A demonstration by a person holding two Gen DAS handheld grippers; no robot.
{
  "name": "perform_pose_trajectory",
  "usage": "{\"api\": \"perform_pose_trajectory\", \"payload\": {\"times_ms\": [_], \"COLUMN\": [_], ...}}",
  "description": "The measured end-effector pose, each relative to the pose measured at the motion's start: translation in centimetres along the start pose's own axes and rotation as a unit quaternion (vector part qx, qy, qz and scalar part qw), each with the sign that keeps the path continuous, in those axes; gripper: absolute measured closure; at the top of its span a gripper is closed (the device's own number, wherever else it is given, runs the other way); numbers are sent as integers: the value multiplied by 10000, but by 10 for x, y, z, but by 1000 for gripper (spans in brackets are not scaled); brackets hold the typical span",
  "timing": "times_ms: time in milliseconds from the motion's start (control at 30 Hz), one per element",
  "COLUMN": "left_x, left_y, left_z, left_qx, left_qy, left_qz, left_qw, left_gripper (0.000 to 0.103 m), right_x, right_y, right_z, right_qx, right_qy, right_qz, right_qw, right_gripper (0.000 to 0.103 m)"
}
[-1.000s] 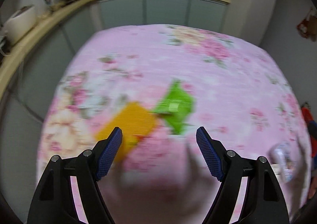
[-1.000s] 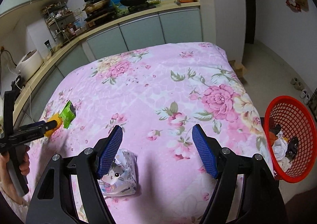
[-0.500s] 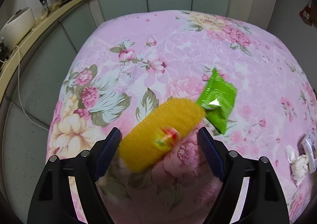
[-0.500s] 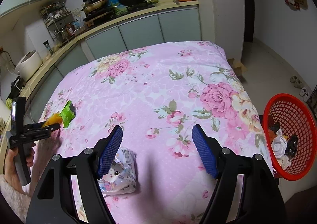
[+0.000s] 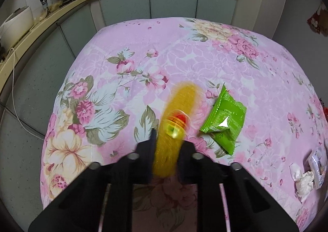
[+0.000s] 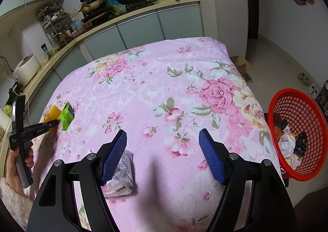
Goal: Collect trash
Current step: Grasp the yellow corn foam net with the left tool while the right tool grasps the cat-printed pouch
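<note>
A yellow snack packet [image 5: 178, 121] lies on the pink floral cloth [image 5: 184, 51], blurred in the left wrist view. My left gripper [image 5: 168, 139] is closing its jaws on the packet's near end, and the pads press its sides. A green packet [image 5: 225, 121] lies just to its right, untouched. In the right wrist view the left gripper [image 6: 54, 124] holds the yellow packet [image 6: 53, 113] beside the green packet [image 6: 66, 116] at the table's far left. My right gripper [image 6: 163, 134] hangs open over the cloth with nothing between its fingers. A white printed wrapper [image 6: 123, 172] lies under its left finger.
A red mesh basket [image 6: 287, 96] holding trash stands on the floor off the table's right edge. A crumpled tissue [image 5: 303, 182] and the white wrapper [image 5: 318, 164] lie at the right. Kitchen cabinets and a counter [image 6: 143, 12] run behind the table. A person's hand [image 6: 14, 166] holds the left gripper.
The left gripper went from wide open around the yellow packet to closed on it, squeezing the packet narrow. The right gripper stayed in place and open.
</note>
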State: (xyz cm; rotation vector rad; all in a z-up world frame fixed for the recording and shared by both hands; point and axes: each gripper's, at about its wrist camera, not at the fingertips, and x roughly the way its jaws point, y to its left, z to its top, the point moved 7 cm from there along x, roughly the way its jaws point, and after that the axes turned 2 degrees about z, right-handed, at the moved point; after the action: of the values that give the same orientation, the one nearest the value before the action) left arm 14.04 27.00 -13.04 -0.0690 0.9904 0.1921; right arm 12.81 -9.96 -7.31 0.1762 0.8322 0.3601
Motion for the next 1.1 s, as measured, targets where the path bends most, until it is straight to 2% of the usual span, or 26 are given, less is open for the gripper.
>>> {"api": "perform_pose_trajectory", "payload": {"times_ms": [133, 367, 467, 667, 767, 867, 1100], "left_x": [-16, -53, -63, -73, -73, -72, -73], "left_y": [0, -5, -13, -20, -24, -28, -42], "left_z": [1, 3, 0, -9, -14, -20, -25], "left_qx": [-41, -156, -114, -132, -128, -109, -28], "left_qy": [-228, -590, -633, -692, -656, -604, -572], "left_qz": [-18, -174, -231, -300, -325, -333, -352], "left_qw": [9997, 9980, 9977, 9971, 9972, 9976, 9977], "left_gripper": [92, 92, 92, 92, 92, 92, 92], "right_x": [3, 10, 18, 31, 41, 44, 39], "right_y": [3, 28, 48, 64, 60, 55, 52], "right_z": [-2, -12, -23, -39, -46, -47, -45], "right_qx": [-60, -193, -388, -696, -764, -639, -586], "right_qy": [62, 318, 579, 845, 1023, 1062, 968], "right_qz": [55, 607, 882, 860, 647, 725, 785], "right_qw": [9999, 9975, 9937, 9903, 9897, 9896, 9905], "right_gripper": [33, 33, 33, 33, 41, 52, 57]}}
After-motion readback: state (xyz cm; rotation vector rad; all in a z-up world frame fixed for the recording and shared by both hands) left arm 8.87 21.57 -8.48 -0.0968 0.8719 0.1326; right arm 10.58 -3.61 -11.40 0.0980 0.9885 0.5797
